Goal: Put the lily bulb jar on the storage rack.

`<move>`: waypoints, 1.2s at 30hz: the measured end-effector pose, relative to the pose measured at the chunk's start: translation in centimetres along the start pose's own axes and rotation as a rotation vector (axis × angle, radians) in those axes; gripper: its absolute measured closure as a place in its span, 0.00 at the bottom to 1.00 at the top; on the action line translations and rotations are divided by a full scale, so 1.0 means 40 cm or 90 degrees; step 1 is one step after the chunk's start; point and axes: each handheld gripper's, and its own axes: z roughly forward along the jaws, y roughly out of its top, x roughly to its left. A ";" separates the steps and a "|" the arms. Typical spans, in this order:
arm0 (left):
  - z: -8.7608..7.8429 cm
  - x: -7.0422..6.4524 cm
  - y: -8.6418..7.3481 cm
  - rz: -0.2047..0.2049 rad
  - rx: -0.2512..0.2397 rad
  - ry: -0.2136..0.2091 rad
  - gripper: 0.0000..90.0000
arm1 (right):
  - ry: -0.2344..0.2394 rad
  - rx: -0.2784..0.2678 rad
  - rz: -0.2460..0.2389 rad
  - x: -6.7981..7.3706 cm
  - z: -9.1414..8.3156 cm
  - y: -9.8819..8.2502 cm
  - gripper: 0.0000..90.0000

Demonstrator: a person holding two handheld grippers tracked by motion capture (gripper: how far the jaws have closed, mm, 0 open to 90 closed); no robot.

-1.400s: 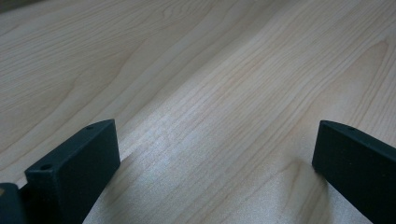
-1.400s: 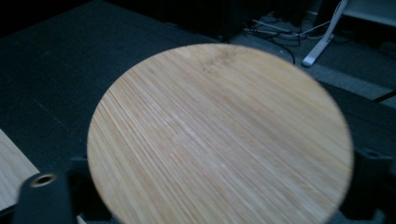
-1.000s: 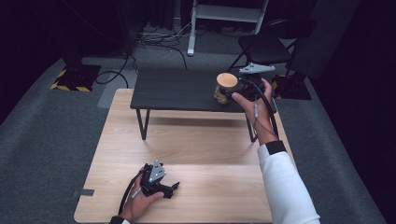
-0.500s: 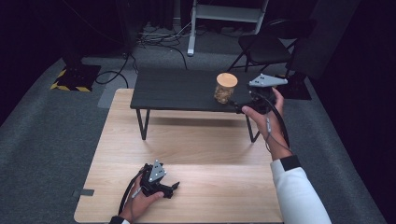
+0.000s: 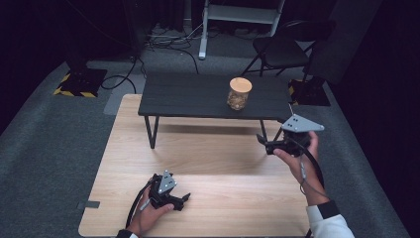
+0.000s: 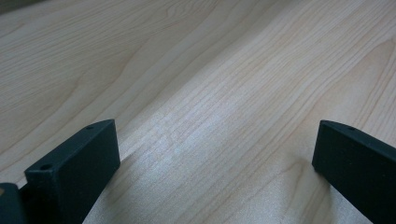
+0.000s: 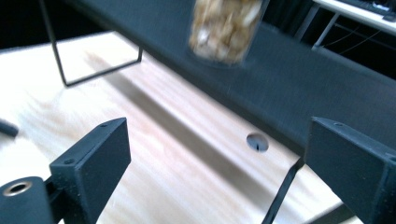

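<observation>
I have the right gripper (image 5: 265,144) off the front right corner of the low black table (image 5: 198,96), its fingers (image 7: 88,158) spread wide with nothing between them. The jar (image 5: 239,93) with the wooden lid stands upright on that black table near its right end, back from the front edge and well apart from both grippers. My left gripper (image 5: 182,198) rests on the light wooden table (image 5: 208,158) near its front edge, fingers (image 6: 74,168) apart over bare wood. Between the two grippers the wooden table lies open, with wide room under the black table's thin legs. I can read no label or writing on the jar.
</observation>
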 end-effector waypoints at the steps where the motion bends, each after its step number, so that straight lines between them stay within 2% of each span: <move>1: 0.000 0.000 0.000 0.000 0.000 0.000 0.01 | 0.001 0.001 0.000 0.003 -0.002 -0.011 0.07; 10: 0.000 -0.001 0.000 -0.001 0.000 0.001 0.01 | 0.003 0.031 0.003 0.050 -0.002 -0.127 0.07; 15: 0.000 -0.001 0.000 0.000 0.000 0.001 0.01 | 0.004 0.043 0.002 0.074 0.003 -0.177 0.07; 26: 0.000 -0.001 0.000 0.000 0.000 0.001 0.01 | 0.018 0.064 0.044 0.102 -0.005 -0.289 0.07; 33: 0.000 -0.001 0.000 0.000 0.000 0.001 0.01 | 0.036 0.103 0.068 0.117 0.008 -0.351 0.07; 34: 0.000 -0.001 0.000 0.000 0.000 0.001 0.01 | 0.039 0.112 0.076 0.126 0.010 -0.373 0.07; 36: 0.000 -0.001 0.000 0.000 0.000 0.001 0.01 | 0.042 0.118 0.080 0.127 0.011 -0.379 0.07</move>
